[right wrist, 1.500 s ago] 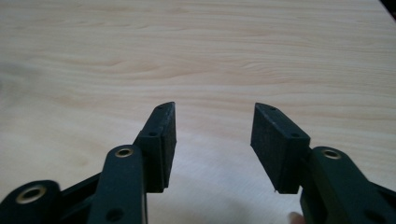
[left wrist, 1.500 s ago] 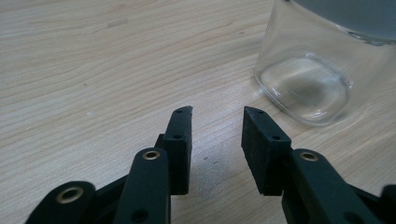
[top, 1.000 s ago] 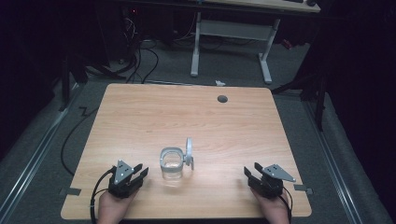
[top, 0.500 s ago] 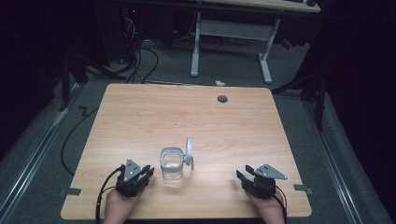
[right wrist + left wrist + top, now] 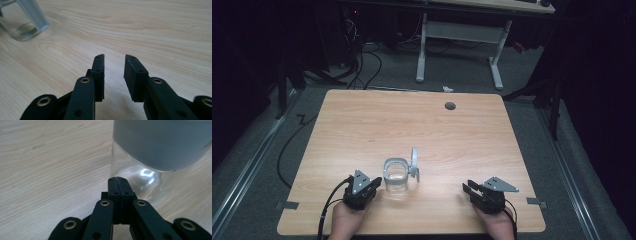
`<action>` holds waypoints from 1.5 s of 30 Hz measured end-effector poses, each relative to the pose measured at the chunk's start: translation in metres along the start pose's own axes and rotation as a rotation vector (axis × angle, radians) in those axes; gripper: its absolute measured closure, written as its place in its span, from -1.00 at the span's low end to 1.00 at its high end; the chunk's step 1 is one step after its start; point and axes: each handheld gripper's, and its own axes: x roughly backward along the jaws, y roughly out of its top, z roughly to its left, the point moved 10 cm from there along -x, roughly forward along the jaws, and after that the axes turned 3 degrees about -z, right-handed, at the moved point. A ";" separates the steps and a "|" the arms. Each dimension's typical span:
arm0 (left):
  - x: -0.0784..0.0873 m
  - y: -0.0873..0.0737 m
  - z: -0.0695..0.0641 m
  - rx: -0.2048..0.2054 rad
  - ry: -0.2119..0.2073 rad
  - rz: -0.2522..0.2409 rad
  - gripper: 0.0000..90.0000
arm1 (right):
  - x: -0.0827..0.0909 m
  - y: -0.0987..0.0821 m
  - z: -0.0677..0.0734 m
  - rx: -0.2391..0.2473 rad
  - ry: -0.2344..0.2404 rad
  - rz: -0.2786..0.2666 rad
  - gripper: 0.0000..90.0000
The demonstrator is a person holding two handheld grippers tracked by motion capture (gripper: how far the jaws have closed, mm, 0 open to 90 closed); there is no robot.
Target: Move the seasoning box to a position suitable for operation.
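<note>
Two claws flank a clear glass jar (image 5: 395, 175) near the front edge of the table (image 5: 362, 125), and we see little margin for error. Our left claw (image 5: 373, 184), whose jaws have just been closing and now meet on nothing, sits just beside the jar's base; we judge that a push from this clenched tip could slide or tip the jar, since glass on smooth wood offers little hold. Our right claw (image 5: 468, 189) stands well apart, its jaws lately narrowing yet parted, nothing between them; should it arrive late, we think the jar goes unsteadied. The jar stands upright with a rounded-square mouth, its hinged lid (image 5: 414, 159) swung open and leaning up at the side toward the right claw. In the left gripper view the jar (image 5: 140, 180) looks empty, its lower wall glinting.
</note>
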 end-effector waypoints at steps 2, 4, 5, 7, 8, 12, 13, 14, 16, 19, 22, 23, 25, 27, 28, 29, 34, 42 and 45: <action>0.000 -0.002 -0.003 -0.007 -0.005 0.004 1.00 | 0.001 0.001 0.000 0.002 -0.003 -0.007 0.61; 0.001 -0.002 -0.005 -0.010 -0.006 0.004 1.00 | 0.001 0.001 0.000 0.000 -0.004 -0.009 0.62; 0.001 -0.002 -0.006 -0.013 -0.009 0.002 1.00 | 0.001 0.001 0.000 -0.001 -0.006 -0.009 0.62; 0.002 -0.003 -0.009 -0.013 -0.014 0.004 1.00 | 0.000 0.001 0.000 -0.004 0.003 -0.008 0.62; 0.002 -0.004 -0.011 -0.016 -0.017 0.004 1.00 | 0.000 0.001 0.000 -0.004 0.005 -0.010 0.63; 0.004 -0.008 -0.019 -0.014 -0.038 0.012 1.00 | 0.000 0.000 -0.001 -0.014 -0.001 -0.005 0.71; 0.004 -0.010 -0.024 -0.013 -0.048 0.018 1.00 | 0.000 0.000 -0.001 -0.016 -0.001 -0.004 0.72; 0.004 -0.010 -0.024 -0.013 -0.048 0.018 1.00 | 0.000 0.000 -0.001 -0.016 -0.001 -0.004 0.72; 0.004 -0.013 -0.030 -0.015 -0.060 0.021 1.00 | -0.001 -0.001 -0.002 -0.019 -0.009 0.005 0.72; 0.004 -0.017 -0.040 -0.022 -0.083 0.031 1.00 | -0.001 -0.003 -0.004 -0.019 -0.020 0.010 0.72; 0.003 -0.021 -0.050 -0.019 -0.104 0.037 1.00 | -0.003 -0.004 -0.006 -0.018 -0.033 0.021 0.66; 0.002 -0.024 -0.058 -0.017 -0.118 0.041 1.00 | -0.004 -0.005 -0.007 -0.027 -0.046 0.032 0.68; 0.001 -0.026 -0.064 -0.011 -0.131 0.047 1.00 | -0.004 -0.005 -0.008 -0.029 -0.052 0.033 0.70; 0.000 -0.027 -0.066 -0.014 -0.135 0.051 1.00 | -0.004 -0.005 -0.008 -0.029 -0.051 0.031 0.72; -0.001 -0.029 -0.069 -0.018 -0.139 0.054 1.00 | -0.004 -0.004 -0.007 -0.027 -0.048 0.028 0.72; -0.002 -0.030 -0.072 -0.019 -0.145 0.055 1.00 | -0.003 -0.004 -0.006 -0.027 -0.042 0.026 0.73; -0.006 -0.035 -0.083 -0.029 -0.164 0.066 1.00 | -0.001 -0.003 -0.004 -0.006 -0.031 0.016 0.82; -0.006 -0.033 -0.081 -0.030 -0.157 0.063 1.00 | 0.000 -0.002 -0.001 0.010 -0.022 0.010 0.93; -0.005 -0.026 -0.064 -0.029 -0.114 0.045 1.00 | 0.000 -0.002 -0.001 0.008 -0.018 0.010 0.95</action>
